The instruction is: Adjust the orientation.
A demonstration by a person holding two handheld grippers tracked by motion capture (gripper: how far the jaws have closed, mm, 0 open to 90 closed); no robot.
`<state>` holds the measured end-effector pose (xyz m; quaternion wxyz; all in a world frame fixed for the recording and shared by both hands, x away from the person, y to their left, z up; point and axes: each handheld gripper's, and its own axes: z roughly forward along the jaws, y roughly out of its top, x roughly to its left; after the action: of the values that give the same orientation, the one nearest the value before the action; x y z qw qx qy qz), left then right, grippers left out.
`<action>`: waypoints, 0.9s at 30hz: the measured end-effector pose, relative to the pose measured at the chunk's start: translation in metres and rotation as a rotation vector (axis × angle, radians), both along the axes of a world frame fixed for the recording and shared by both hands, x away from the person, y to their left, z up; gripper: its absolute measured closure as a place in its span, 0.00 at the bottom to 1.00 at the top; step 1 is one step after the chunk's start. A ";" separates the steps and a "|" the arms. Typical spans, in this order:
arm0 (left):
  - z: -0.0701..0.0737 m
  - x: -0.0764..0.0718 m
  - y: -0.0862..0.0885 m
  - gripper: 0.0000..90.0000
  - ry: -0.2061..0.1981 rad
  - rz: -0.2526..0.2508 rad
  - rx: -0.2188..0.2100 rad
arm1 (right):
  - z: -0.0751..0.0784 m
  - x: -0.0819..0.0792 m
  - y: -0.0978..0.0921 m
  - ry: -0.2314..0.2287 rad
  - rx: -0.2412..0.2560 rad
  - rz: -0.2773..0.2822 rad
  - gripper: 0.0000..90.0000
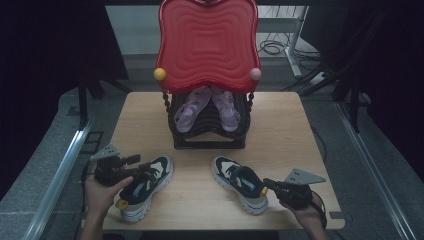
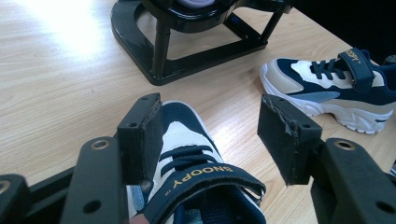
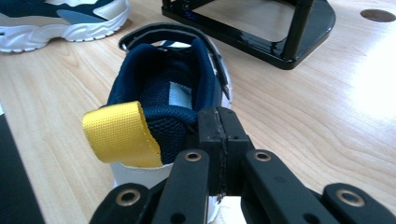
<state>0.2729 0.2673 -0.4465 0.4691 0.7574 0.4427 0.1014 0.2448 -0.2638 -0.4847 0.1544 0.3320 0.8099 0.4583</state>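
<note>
The heel of the right shoe (image 3: 163, 93) is partly hidden behind the right tongs (image 3: 218, 140). Their jaws are pressed tight together at the heel rim, beside the yellow loop (image 3: 121, 133); whether cloth is pinched between them is hard to make out. The back of the left shoe (image 2: 196, 172) is cut off at the bottom of the left gripper view. The left tongs (image 2: 210, 135) are wide open over this shoe. One pad (image 2: 147, 135) touches its side and the other stands clear, so they hold nothing.

Ahead of both tongs stands a black rack (image 1: 210, 135) with a pair of purple sandals (image 1: 207, 107) on it. A big red tray (image 1: 207, 45) leans over the rack and hides the sandals' far ends. A yellow ball (image 1: 159, 74) and a pink ball (image 1: 255, 74) sit at its corners.

Everything is on a light wooden table (image 1: 285, 125). The floor around it is grey, with cables (image 1: 272, 47) far behind, and the room is dark.
</note>
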 end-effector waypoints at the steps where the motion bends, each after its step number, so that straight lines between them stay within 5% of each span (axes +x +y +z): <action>1: 0.000 0.000 0.000 0.45 0.000 -0.001 0.000 | 0.000 -0.001 0.001 -0.002 -0.001 0.001 1.00; 11: 0.001 -0.001 0.001 0.45 -0.002 0.001 -0.003 | 0.001 -0.003 0.005 -0.009 0.002 0.028 1.00; 27: 0.011 -0.007 0.015 0.45 -0.033 0.031 -0.020 | 0.015 0.000 -0.003 -0.066 0.071 -0.051 1.00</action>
<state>0.2660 0.2827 -0.4354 0.4824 0.7438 0.4476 0.1168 0.2450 -0.2666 -0.4699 0.1808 0.3423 0.7789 0.4934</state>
